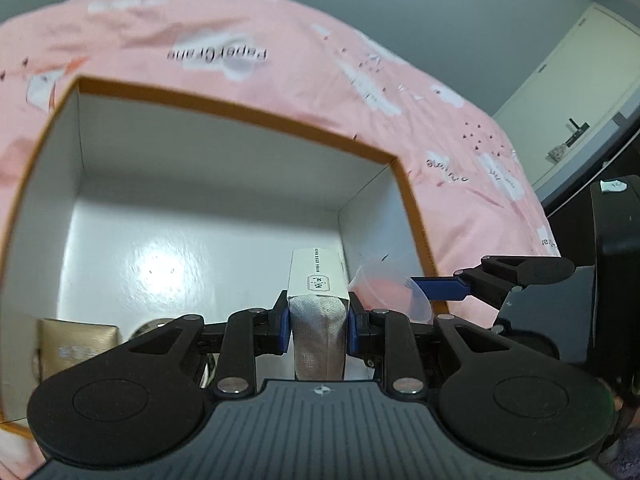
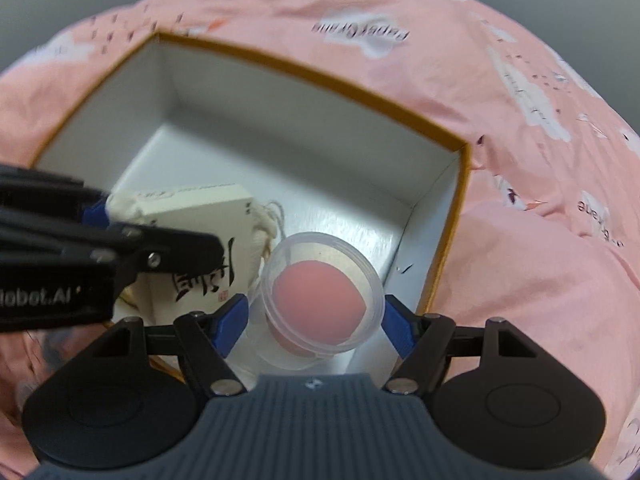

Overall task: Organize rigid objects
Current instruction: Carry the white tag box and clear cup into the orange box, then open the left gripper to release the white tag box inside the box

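Black linkages; blue fingers point(image 1: 283, 326) (silver screws).

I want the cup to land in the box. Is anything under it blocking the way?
Nothing visible blocks it. The clear plastic cup hangs over bare white box floor between the right gripper's fingers. The white packet in the left gripper sits beside it.

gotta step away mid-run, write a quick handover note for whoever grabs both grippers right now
Left gripper: shut on the small white packet, held over the floor of the open box, near its right wall.
Right gripper: fingers on either side of the clear plastic cup with the pink item inside; whether they are pressing it cannot be told. The cup is low in the box's right corner.
Already in the box: a gold pouch at the left, with a round metallic item beside it, mostly hidden.
Left to do: set the packet down and release it, settle the cup, withdraw both grippers.
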The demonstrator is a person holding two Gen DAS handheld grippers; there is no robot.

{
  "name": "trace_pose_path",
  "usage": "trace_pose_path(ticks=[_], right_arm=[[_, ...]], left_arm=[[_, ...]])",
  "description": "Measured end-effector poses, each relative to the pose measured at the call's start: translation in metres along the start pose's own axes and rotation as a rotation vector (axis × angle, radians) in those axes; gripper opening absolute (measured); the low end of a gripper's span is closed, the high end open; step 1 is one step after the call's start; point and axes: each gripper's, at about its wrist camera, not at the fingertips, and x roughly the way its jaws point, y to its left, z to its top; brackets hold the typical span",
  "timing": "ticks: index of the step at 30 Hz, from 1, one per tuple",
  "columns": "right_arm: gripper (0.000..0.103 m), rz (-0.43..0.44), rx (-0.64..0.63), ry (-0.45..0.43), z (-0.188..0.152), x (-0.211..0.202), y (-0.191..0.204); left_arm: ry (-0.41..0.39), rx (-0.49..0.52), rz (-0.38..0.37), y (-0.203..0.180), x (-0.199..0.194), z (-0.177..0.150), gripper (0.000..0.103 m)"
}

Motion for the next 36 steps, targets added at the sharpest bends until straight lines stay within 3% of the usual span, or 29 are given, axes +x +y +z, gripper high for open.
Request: trace_pose_path(ticks=[7, 24, 28, 36], right_arm=[[0.071, 0.011, -0.135, 0.088, 0.005, 0.022, -0.001], [0.07, -0.007, -0.231, 0.214, 0.02, 0.041, 0.011], [0.071, -0.008, -0.232, 0.215, 0.021, 0.045, 0.01], [0.073, -0.025, -0.233, 0.197, 0.02, 0.044, 0.014]], left_arm=[[0.08, -0.045, -0.009, 0.007, 0.025, 0.002, 0.029], [0.235, -0.15, 0.025, 0.022, 0.048, -0.003, 0.031], [0.24, -0.116, 0.062, 0.017, 0.048, -0.001, 0.036], [0.175, 0.08, 0.235, -0.002, 0.037, -0.005, 0.045]])
